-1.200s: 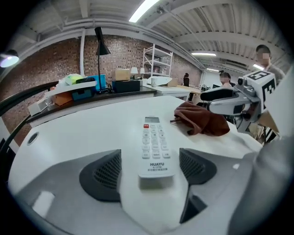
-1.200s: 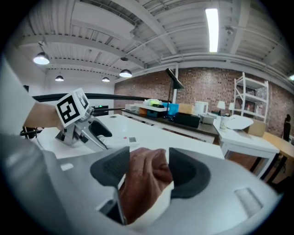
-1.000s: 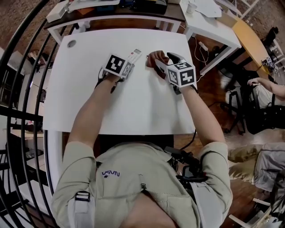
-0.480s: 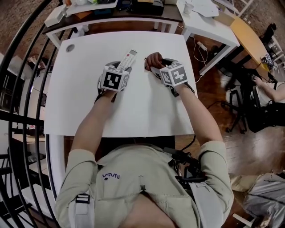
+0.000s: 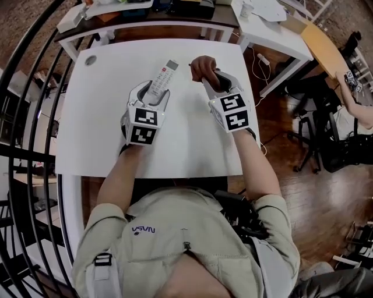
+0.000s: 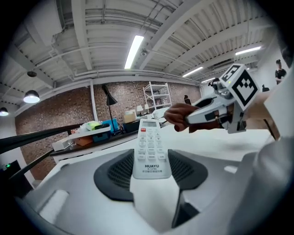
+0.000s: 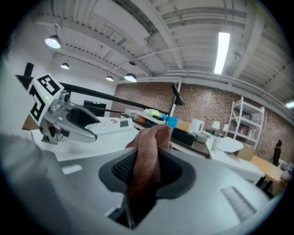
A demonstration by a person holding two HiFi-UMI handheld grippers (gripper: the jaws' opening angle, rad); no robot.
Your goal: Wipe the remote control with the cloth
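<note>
A white remote control point(image 5: 161, 78) sticks out forward from my left gripper point(image 5: 149, 93), which is shut on its near end and holds it above the white table point(image 5: 192, 139). The left gripper view has the remote point(image 6: 149, 147) lying lengthwise between the dark pads, buttons up. To its right, my right gripper point(image 5: 213, 79) holds a bunched brown cloth point(image 5: 201, 66); its jaws are closing and the pads press the cloth point(image 7: 147, 156) on both sides. Cloth and remote are a short way apart, side by side.
A small round grommet point(image 5: 89, 60) sits in the table's far left corner. Desks with boxes and clutter point(image 5: 145, 9) stand behind the table. A black railing point(image 5: 23, 116) curves along the left. At the right are an office chair point(image 5: 326, 134) and a person's arm point(image 5: 356, 103).
Both grippers have lifted off the table and drawn back toward me, turning so their marker cubes face up. The remote rose with the left one. The right jaws came together on the cloth.
</note>
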